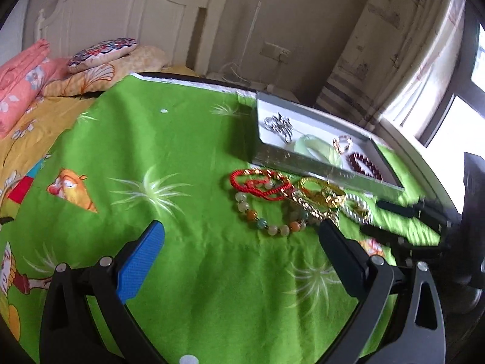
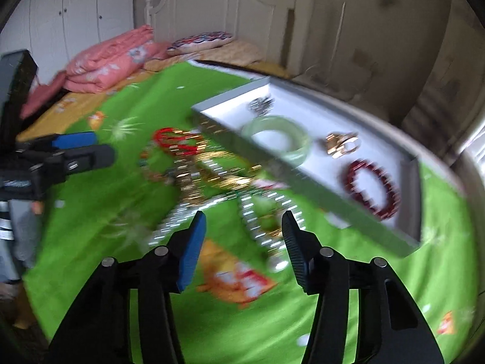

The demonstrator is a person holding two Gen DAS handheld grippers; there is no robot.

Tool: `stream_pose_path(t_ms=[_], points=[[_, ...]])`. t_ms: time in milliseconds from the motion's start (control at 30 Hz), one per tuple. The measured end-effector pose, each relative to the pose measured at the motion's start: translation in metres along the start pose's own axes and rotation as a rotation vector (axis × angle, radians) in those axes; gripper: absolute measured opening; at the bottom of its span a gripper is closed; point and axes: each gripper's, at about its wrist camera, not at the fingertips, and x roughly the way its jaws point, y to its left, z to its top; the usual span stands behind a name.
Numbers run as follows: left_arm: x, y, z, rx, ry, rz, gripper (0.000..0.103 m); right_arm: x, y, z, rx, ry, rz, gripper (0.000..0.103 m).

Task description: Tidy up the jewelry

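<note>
A grey tray (image 1: 303, 163) with a white floor holds a silver brooch (image 1: 279, 126), a green jade bangle (image 1: 315, 148), a gold piece (image 1: 342, 144) and a dark red bead bracelet (image 1: 363, 165). A loose pile lies in front of it: a red cord bracelet (image 1: 257, 182), a pastel bead bracelet (image 1: 263, 218), gold bangles (image 1: 321, 192), a silver chain (image 1: 359, 209). My left gripper (image 1: 239, 230) is open and empty, just short of the pile. My right gripper (image 2: 244, 221) is open and empty over silver chains (image 2: 257, 212). The tray (image 2: 318, 188) and bangle (image 2: 275, 136) show there, blurred.
A green printed cloth (image 1: 182, 157) covers the bed. Folded pink bedding (image 1: 21, 82) and a round cushion (image 1: 100, 53) lie near the white headboard (image 1: 115, 15). The other gripper (image 2: 75, 151) shows at the left of the right wrist view. A window (image 1: 454, 115) is at right.
</note>
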Motion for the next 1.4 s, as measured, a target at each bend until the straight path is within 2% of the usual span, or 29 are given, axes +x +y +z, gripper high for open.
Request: stream_pose_path(t_ms=[167,333,500,533,600,633,667,1033,1400], points=[[-0.008,0.012,0.0,-0.073,-0.045,-0.007,0.101,-0.006,0.014,-0.003,0.046,0.019,0.122,0.051],[-0.01,0.013,0.0,-0.077,-0.051,-0.013,0.101,-0.001,0.031,-0.003,0.05,0.057,0.162,0.051],[-0.011,0.013,-0.001,-0.084,-0.06,-0.019,0.101,0.013,0.045,-0.005,0.03,0.084,0.11,0.048],[-0.011,0.013,-0.001,-0.086,-0.062,-0.021,0.101,0.013,0.045,-0.005,0.033,0.079,0.105,0.043],[-0.012,0.014,-0.002,-0.088,-0.064,-0.025,0.101,0.013,0.042,-0.005,0.042,0.077,0.085,0.026],[-0.013,0.014,-0.002,-0.089,-0.065,-0.025,0.101,0.012,0.039,-0.005,0.039,0.076,0.077,0.014],[-0.013,0.014,-0.002,-0.088,-0.065,-0.024,0.101,0.01,0.036,-0.006,0.036,0.072,0.073,0.012],[-0.013,0.014,-0.003,-0.088,-0.064,-0.024,0.101,-0.039,-0.001,-0.054,0.037,0.037,0.031,0.01],[-0.008,0.01,-0.003,-0.067,-0.039,-0.014,0.101,-0.083,-0.079,-0.112,0.249,0.012,-0.074,0.01]])
